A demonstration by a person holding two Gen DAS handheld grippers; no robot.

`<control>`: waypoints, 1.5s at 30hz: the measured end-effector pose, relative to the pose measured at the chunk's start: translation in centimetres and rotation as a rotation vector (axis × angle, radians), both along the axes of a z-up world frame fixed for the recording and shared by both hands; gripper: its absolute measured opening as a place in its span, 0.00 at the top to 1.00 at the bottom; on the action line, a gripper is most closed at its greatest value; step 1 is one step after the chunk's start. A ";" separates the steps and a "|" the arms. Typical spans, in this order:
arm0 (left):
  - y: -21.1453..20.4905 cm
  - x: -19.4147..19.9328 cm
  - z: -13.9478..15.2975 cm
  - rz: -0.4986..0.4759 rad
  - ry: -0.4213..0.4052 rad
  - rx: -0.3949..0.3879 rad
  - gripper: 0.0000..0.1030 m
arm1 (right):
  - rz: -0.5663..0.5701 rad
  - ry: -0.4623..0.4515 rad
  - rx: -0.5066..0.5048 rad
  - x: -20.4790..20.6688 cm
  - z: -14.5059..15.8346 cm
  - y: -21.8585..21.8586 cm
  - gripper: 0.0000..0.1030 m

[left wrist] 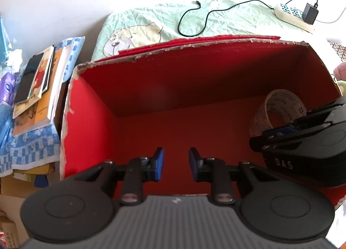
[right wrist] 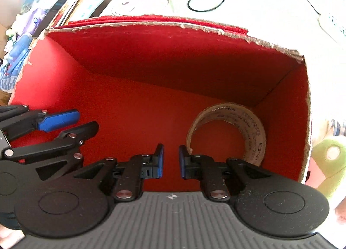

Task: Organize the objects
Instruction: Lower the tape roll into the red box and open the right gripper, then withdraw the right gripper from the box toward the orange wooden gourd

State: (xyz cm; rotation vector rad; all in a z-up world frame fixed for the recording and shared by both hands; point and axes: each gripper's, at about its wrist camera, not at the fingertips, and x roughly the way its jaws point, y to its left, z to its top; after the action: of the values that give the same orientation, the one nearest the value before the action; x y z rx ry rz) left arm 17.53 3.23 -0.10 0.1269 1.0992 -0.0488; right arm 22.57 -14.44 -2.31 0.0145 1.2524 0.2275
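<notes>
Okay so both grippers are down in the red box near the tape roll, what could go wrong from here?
1. The roll of tan packing tape stands on edge in the red cardboard box's right corner; a nudge from the open right gripper might roll or tip it.
2. The open left gripper sits close beside the right one, so they could collide.
3. The box's torn rim could snag a gripper.

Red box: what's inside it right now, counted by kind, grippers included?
Tape rolls: 1, standing on edge in the red box's right rear corner
Grippers reaching in: 2, left gripper and right gripper, both open and empty
Total: 3
</notes>
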 end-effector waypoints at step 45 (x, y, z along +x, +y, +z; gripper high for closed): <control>-6.6 -14.3 7.7 0.144 -0.184 0.089 0.43 | -0.030 -0.273 0.215 -15.1 7.4 -4.2 0.73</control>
State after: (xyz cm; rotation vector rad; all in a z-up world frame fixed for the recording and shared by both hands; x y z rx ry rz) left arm 3.21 -3.32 7.56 0.1288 0.9239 0.1384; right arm 7.43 -18.63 5.12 0.1823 0.9518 0.3261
